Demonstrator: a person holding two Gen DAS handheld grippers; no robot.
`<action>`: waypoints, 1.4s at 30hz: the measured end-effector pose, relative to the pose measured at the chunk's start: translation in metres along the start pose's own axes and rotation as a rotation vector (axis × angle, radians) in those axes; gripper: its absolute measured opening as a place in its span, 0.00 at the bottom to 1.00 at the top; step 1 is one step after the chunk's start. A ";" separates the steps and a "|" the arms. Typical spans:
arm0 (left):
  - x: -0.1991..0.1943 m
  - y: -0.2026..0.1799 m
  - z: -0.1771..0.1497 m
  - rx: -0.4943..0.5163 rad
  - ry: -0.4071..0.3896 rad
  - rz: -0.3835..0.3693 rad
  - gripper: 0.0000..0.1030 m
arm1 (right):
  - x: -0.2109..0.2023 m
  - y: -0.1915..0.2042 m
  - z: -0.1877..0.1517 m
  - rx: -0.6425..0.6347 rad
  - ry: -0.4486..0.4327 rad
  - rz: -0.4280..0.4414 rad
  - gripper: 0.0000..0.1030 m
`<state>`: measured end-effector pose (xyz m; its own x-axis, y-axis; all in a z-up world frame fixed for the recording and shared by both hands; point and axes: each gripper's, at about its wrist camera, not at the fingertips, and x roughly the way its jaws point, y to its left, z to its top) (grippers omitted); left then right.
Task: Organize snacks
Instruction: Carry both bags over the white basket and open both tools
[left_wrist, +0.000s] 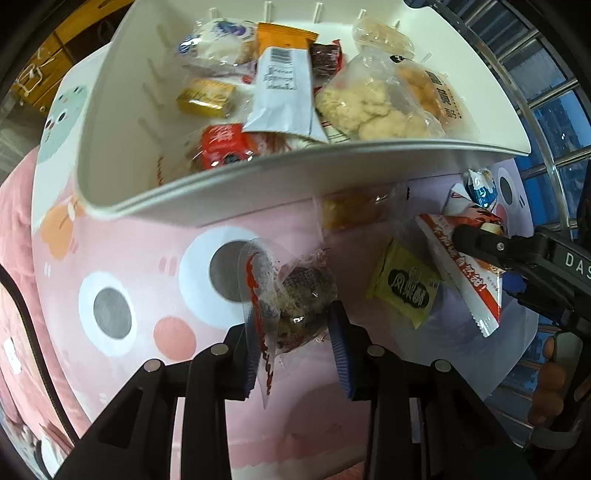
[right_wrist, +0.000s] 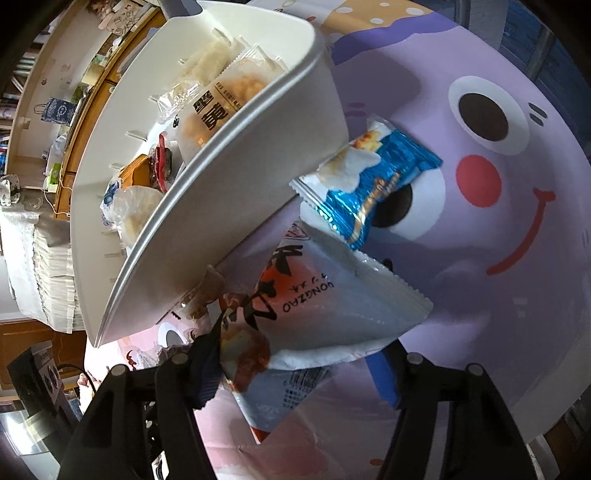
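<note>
My left gripper (left_wrist: 293, 319) points down at the mat and is shut on a dark round snack in a clear wrapper (left_wrist: 306, 288), blue pads pressing both sides. A white bin (left_wrist: 236, 195) just beyond holds several wrapped snacks. My right gripper (right_wrist: 291, 354) is shut on a white packet with red and orange print (right_wrist: 332, 310), which buckles between its pads. In the left wrist view, that right gripper (left_wrist: 467, 240) comes in from the right onto the same packet (left_wrist: 461, 273). A blue packet (right_wrist: 369, 184) lies next to the bin (right_wrist: 258, 166).
A yellow-green packet (left_wrist: 404, 284) and a yellow snack in clear wrap (left_wrist: 351, 210) lie loose on the pink and purple cartoon-face mat (left_wrist: 147, 266). A person's fingers (left_wrist: 550, 376) hold the right gripper's handle. Wooden cabinets (right_wrist: 92, 92) and stacked papers (right_wrist: 55, 266) stand beyond the bin.
</note>
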<state>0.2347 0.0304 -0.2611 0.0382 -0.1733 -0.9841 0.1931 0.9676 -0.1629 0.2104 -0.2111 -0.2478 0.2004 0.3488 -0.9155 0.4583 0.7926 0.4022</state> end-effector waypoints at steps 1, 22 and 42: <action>-0.003 0.001 -0.003 -0.004 -0.006 0.001 0.31 | -0.001 0.001 -0.002 -0.001 -0.004 0.001 0.65; -0.144 0.039 -0.035 0.008 -0.248 0.035 0.32 | -0.068 0.052 -0.045 -0.132 -0.116 0.082 0.65; -0.208 0.036 0.049 0.074 -0.490 0.039 0.28 | -0.118 0.117 0.021 -0.318 -0.363 0.055 0.66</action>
<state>0.2813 0.0922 -0.0593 0.5002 -0.2200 -0.8375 0.2502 0.9627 -0.1034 0.2585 -0.1705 -0.0926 0.5315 0.2420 -0.8118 0.1631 0.9112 0.3784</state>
